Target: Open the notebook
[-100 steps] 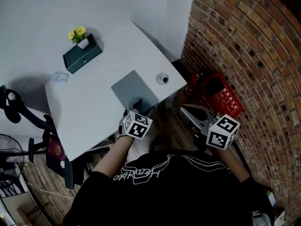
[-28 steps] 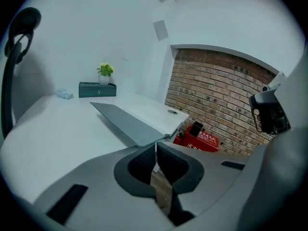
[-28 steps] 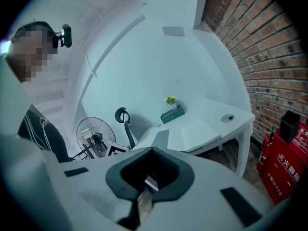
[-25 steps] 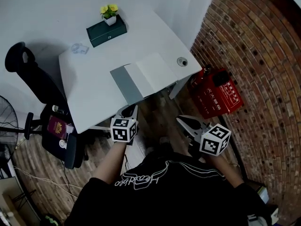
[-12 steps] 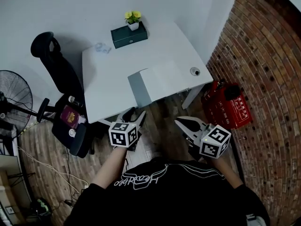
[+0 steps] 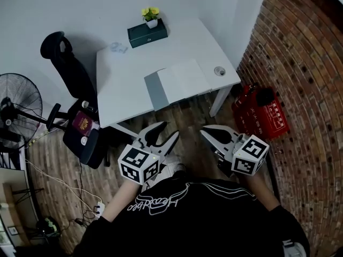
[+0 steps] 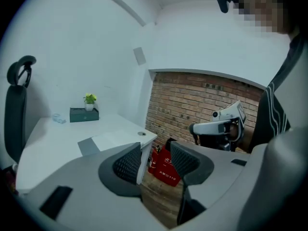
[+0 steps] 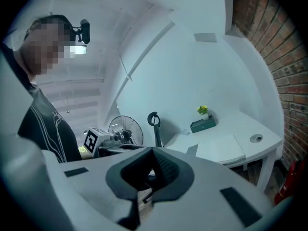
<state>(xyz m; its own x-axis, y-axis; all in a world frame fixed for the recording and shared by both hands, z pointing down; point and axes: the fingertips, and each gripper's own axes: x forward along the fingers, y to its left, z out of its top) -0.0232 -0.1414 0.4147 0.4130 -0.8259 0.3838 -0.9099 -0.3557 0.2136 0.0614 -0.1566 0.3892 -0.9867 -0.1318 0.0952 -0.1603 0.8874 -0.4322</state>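
Quick rundown from us: the grey-covered notebook (image 6: 177, 83) with white pages lies open and flat on the white rectangular desk (image 6: 123, 90), right at the front edge; the grey cover is folded out to the left and the white pages face up beside it.

Both grippers hang over the brown wood-plank floor (image 6: 187, 118), well apart from the desk and just in front of the person's black shirt (image 6: 203, 218); neither one touches the notebook.

The left gripper (image 6: 169, 130) has its jaws spread, with only air between the ribbed pads; the right gripper (image 6: 206, 131) has its jaws pressed together at the tips, pinching nothing.

At the back of the desk sits a dark green rectangular box (image 6: 147, 35) with a little white-potted yellow flower (image 6: 150, 14) on top; a small crumpled clear thing (image 6: 118, 47) lies just to its left.

Near the desk's right corner we see a small round grey disc (image 6: 219, 70); we think it's a cable grommet, but it's too small to tell.

A black office chair (image 6: 69, 74) stands at the desk's left side, with a round black standing fan (image 6: 19, 103) further left; a red plastic crate (image 6: 268, 116) sits by the red brick wall (image 6: 305, 63) on the right.
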